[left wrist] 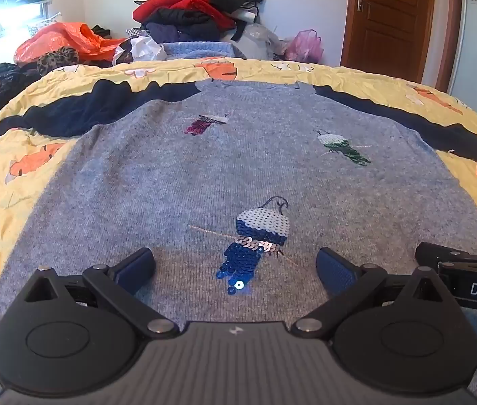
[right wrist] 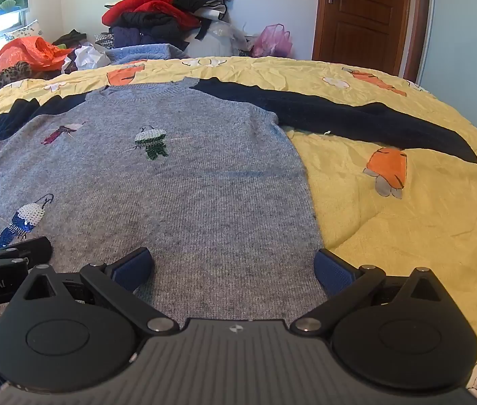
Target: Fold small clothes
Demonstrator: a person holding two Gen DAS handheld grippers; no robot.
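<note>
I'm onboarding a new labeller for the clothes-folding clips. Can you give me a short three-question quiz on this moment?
1. True or false: the grey sweater already lies folded in half on the yellow quilt.
2. What colour are the sweater's sleeves? A) red B) dark navy C) yellow
3. Fill in: both the left tool and the right tool have their jaws ____, with nothing gripped.

Key:
1. False: it lies spread flat, front up, sleeves stretched out to both sides.
2. B
3. open
</note>
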